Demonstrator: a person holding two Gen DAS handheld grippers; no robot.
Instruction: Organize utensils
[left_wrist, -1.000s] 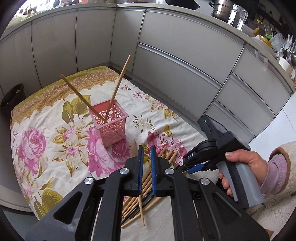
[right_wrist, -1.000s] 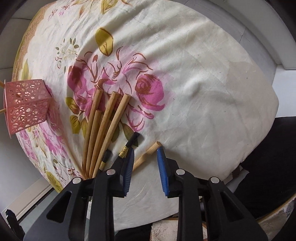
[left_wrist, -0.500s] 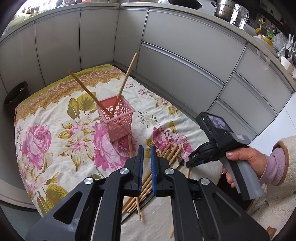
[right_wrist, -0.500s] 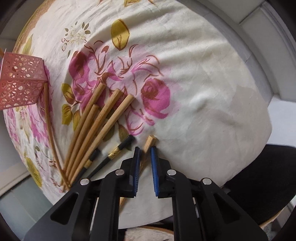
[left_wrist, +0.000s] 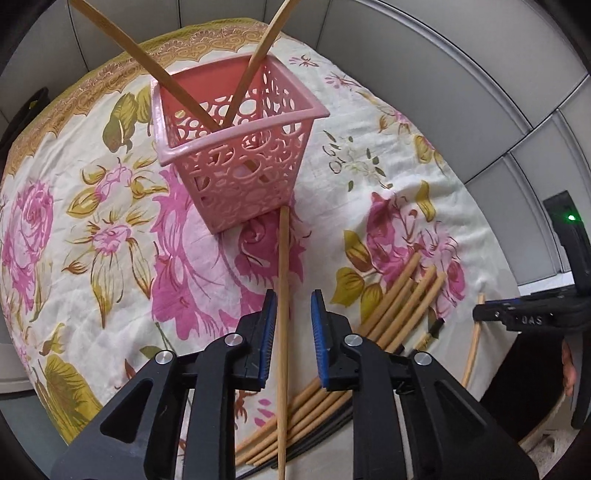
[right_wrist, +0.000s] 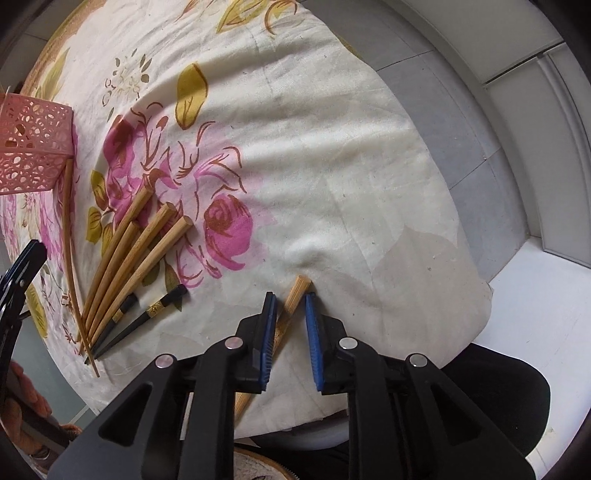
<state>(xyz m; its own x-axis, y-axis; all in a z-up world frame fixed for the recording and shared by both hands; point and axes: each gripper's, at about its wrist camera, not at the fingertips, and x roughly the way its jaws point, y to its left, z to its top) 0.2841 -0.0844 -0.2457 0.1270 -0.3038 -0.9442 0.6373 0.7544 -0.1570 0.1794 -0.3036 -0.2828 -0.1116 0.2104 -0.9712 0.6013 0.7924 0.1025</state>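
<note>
While the pink lattice holder (left_wrist: 236, 147) stands upright on the floral tablecloth (left_wrist: 92, 221) with two bamboo chopsticks (left_wrist: 255, 62) leaning crossed inside it, I see a third, thin bamboo chopstick (left_wrist: 282, 314) lying flat on the cloth, its far end touching the holder's base. My left gripper (left_wrist: 293, 334) points down over that thin stick; its jaws have just been opening and now stand narrowly apart, with the stick running between the blue pads (left_wrist: 267, 332) near the left one. I cannot tell whether that pad touches it.

Further from the holder, to its right in the left wrist view, a fanned bundle of thicker bamboo chopsticks (right_wrist: 136, 254) lies on the cloth with two black chopsticks (right_wrist: 147, 317) just beside it.

Well apart from the holder, near the cloth's edge, a single thick bamboo chopstick (right_wrist: 291, 306) lies alone. My right gripper (right_wrist: 290, 334) sits over it, jaws just opened to a narrow gap, the stick slanting between them; it appears to touch the left pad, while the right pad stands clear.

Grey cabinet fronts (left_wrist: 461, 92) curve behind the table.
</note>
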